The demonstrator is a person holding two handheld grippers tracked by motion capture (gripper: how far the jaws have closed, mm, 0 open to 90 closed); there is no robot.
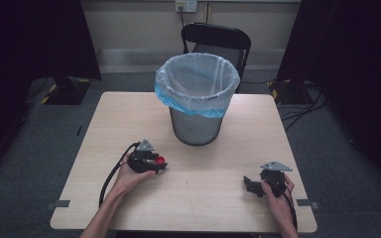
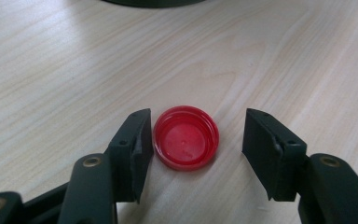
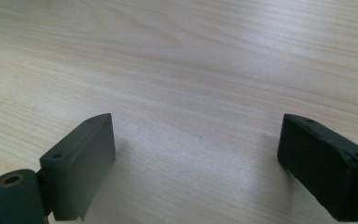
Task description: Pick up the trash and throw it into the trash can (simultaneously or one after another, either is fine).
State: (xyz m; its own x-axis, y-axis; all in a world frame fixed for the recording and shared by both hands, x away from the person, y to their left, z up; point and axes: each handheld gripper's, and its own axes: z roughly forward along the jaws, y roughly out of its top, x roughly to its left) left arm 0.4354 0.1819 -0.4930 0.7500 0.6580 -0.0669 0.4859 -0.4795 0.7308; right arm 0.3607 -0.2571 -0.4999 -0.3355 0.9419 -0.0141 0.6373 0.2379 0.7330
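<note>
Wide-open left gripper (image 2: 198, 156) should probably centre before closing: small red plastic bottle cap (image 2: 186, 137) sits toward the 9 o'clock jaw.

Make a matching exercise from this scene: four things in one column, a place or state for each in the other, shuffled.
1. bottle cap
2. bin
3. chair
4. right gripper

a. behind the table's far edge
b. open above bare wood
c. lined with a bag, standing on the table
d. between the left gripper's jaws

Pairs: 1-d, 2-c, 3-a, 4-b
</note>
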